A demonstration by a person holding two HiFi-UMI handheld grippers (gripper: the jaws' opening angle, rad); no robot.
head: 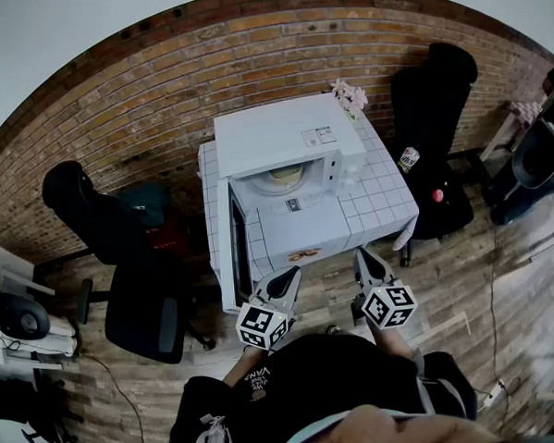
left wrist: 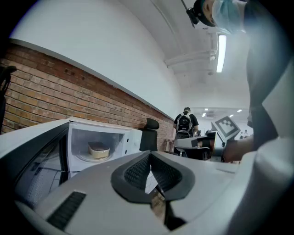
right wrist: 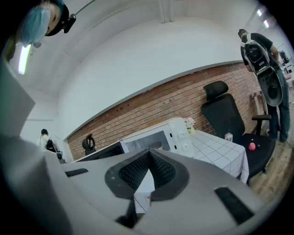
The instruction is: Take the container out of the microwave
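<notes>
I hold both tongs low in front of my body, side by side and a little apart, each pointing almost level with only a slight dip toward the table. My left gripper (head: 291, 274) has its two grey jaws pressed fully together, and nothing is between the dark ribbed pads. My right gripper (head: 363, 256) is the same: jaws closed tip to tip, with nothing held. The marker cube of each one sits close to my chest, and the tips look forward to the white boxy microwave (head: 286, 137). It stands on a table covered with a white cloth with grid lines (head: 380, 199). The microwave door (head: 234, 255) is swung open to the left side. Inside, on the round glass plate, is the cream-coloured container with a lid (left wrist: 98, 150), upright in the middle of the chamber. Both tongs are well apart from it, in front of the table edge and not touching the microwave or the door.
</notes>
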